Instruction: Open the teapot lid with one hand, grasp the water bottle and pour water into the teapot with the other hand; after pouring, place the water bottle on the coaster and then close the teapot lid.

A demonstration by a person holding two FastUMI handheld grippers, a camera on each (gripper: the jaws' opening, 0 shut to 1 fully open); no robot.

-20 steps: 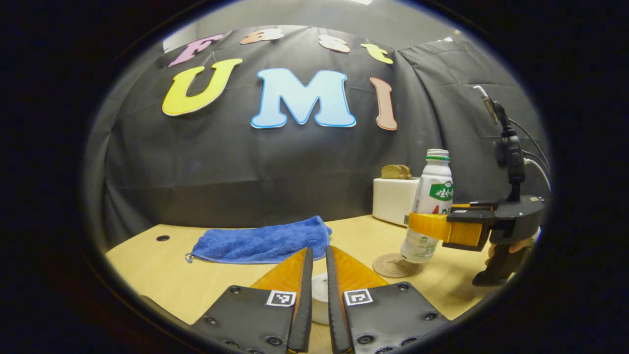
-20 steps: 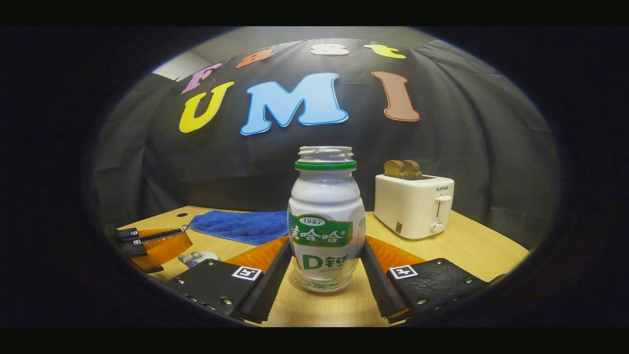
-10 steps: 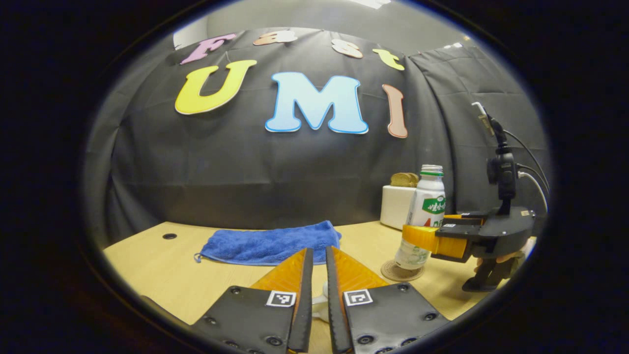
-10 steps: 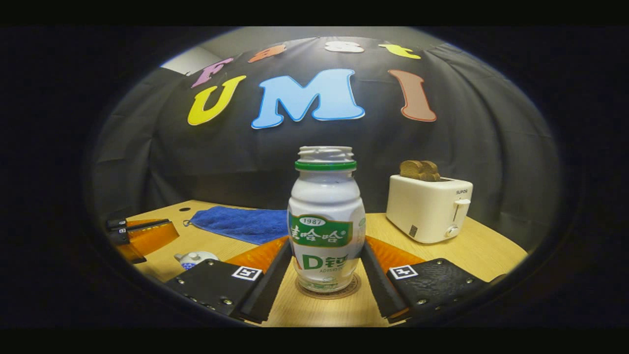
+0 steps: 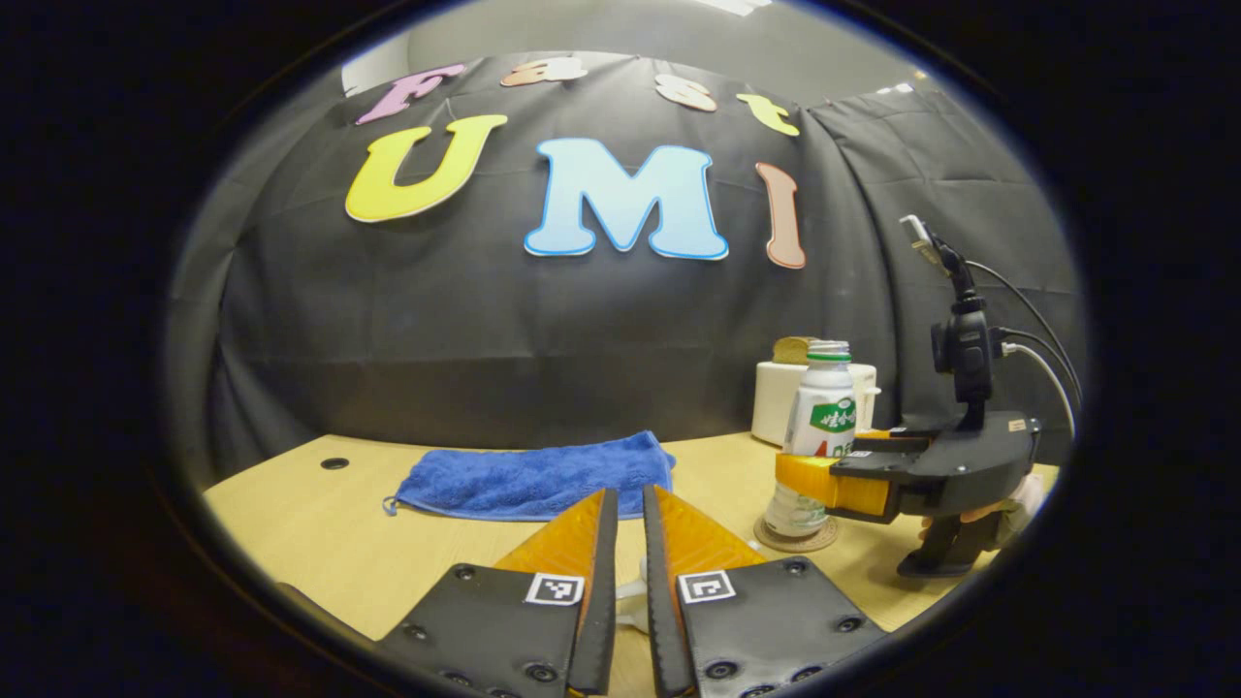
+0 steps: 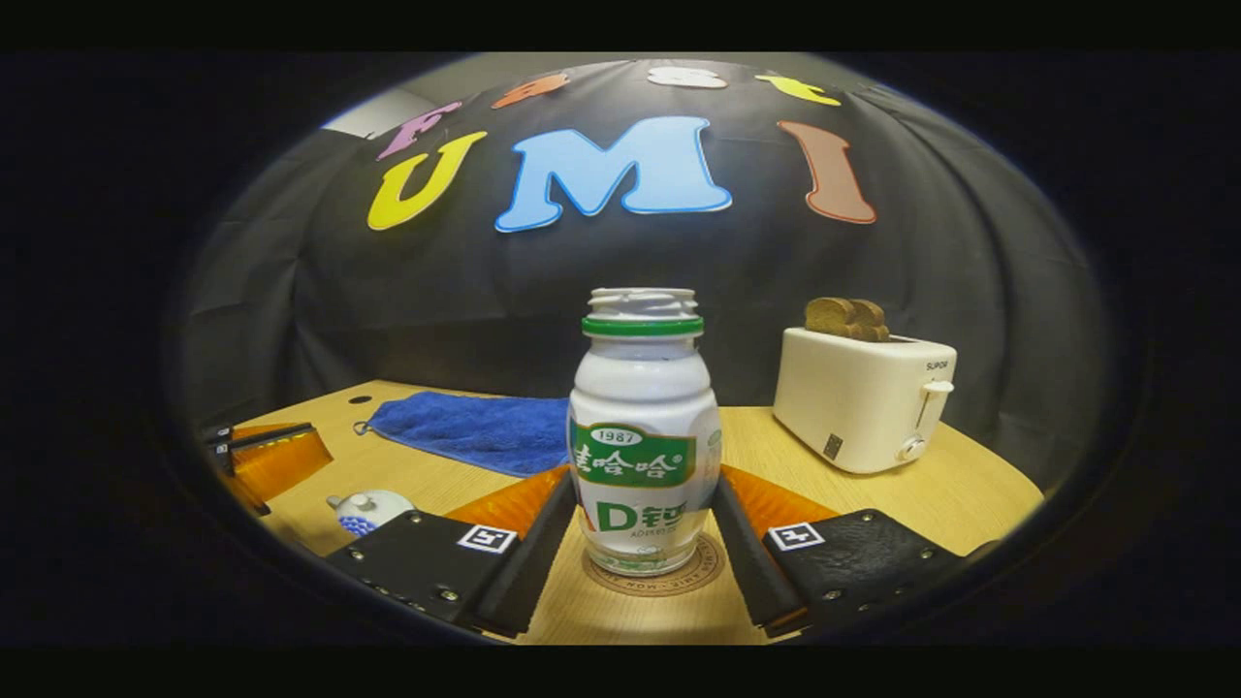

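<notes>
Since a second ago the water bottle (image 6: 644, 436) has come down onto the round coaster (image 6: 655, 576) at lower centre of the right gripper view, the right gripper (image 6: 640, 528) pinching its smooth plastic waist. We would spread those fingers gently and back straight out, lest the tall bottle tip. At lower centre of the left gripper view, the left gripper (image 5: 620, 572) is nearly pressed together over something white, likely the lid. The glazed teapot (image 6: 370, 508) sits lower left on the pale wooden desk (image 6: 902, 499).

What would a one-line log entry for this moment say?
right gripper: shut on water bottle | bottle: on coaster | left gripper: near-closed above teapot
</notes>
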